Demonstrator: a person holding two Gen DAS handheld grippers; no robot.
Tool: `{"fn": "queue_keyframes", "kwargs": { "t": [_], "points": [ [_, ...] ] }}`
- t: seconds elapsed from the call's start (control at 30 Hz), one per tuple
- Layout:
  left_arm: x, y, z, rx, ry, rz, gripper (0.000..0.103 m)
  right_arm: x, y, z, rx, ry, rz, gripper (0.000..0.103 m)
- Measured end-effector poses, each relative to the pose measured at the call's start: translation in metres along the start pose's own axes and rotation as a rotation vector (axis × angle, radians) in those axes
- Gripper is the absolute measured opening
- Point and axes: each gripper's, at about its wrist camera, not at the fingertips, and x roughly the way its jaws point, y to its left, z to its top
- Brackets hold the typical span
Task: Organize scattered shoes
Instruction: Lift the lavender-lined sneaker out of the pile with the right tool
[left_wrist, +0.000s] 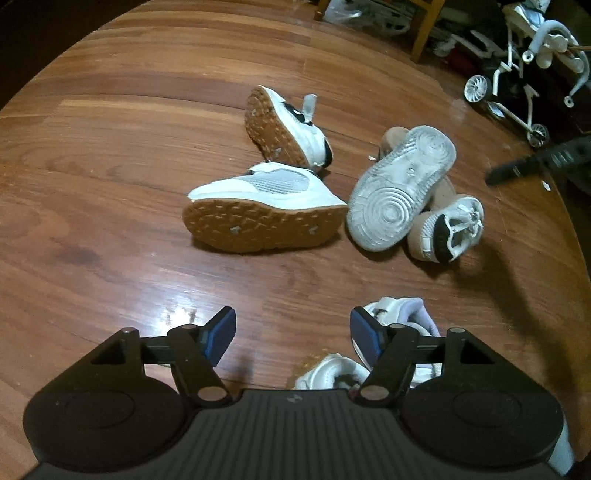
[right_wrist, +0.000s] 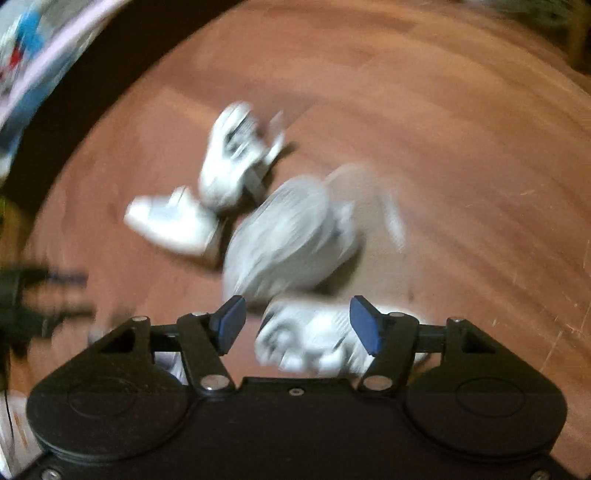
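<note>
Several shoes lie scattered on the wooden floor; none is paired or lined up yet, so I judge the task barely begun. Two gum-soled shoes lie on their sides, touching, one nearer the left claw and one behind it; just to their right a grey-soled shoe rests sole-up, leaning on a tan-and-white shoe; two more white shoes sit close under the left claw's right finger. The left claw is spread apart and holds nothing; the right claw is likewise apart and empty, its view badly blurred, with a white shoe lying between its fingers and not gripped. A toy stroller and a chair leg stand well apart at the far edge.

To do the step well, I would steady the right claw first; then close on the shoe's heel collar or side wall, not the laces; lift it clear of its neighbours before turning it upright.
</note>
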Motion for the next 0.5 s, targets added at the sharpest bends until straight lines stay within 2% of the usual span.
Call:
{"fn": "queue_keyframes", "kwargs": {
  "t": [0.1,0.2,0.33,0.43,0.5],
  "points": [
    [0.006,0.003,0.002,-0.038,0.003,-0.006,0.068,0.008,-0.007,0.015,-0.004,-0.056,-0.008,0.064],
    [0.012,0.002,0.004,-0.051,0.009,-0.011,0.068,0.016,-0.011,0.028,0.053,-0.119,0.052,0.064],
    [0.019,0.000,0.005,-0.045,0.021,-0.013,0.068,0.039,-0.010,0.027,0.053,-0.085,0.017,0.064],
    [0.024,-0.002,0.006,-0.040,0.031,-0.014,0.068,0.045,-0.003,0.018,-0.004,-0.048,0.032,0.055],
    [0.027,-0.003,0.006,-0.037,0.037,-0.015,0.068,0.039,0.008,0.017,-0.082,-0.077,0.039,0.040]
  ]
}}
